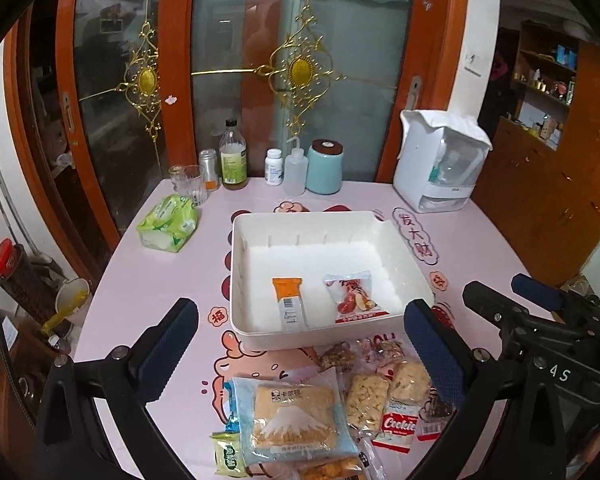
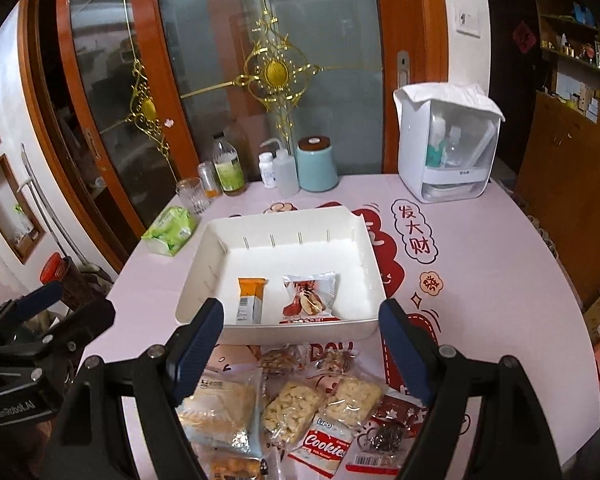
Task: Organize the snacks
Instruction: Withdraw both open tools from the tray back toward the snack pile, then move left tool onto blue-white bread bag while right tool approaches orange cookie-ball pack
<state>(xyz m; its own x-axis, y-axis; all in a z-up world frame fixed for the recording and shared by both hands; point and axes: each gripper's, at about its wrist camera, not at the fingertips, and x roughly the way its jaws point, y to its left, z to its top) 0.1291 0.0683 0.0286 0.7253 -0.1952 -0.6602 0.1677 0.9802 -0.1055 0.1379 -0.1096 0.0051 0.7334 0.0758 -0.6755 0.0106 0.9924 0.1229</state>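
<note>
We find the white bin on the pink table, two snacks lying flat on its floor near the front wall. The orange bar packet has its long axis running front to back, orange end toward the far wall, barcode end toward us. Just beside it, not touching, the red date packet lies roughly square, tilted slightly. In front of the bin we note the loose pile: a large cake pack, two pale crisp bars and a Cookies pouch, overlapping one another. The left gripper hangs above the pile, jaws wide apart, nothing between them. The right gripper likewise stands open and empty.
</note>
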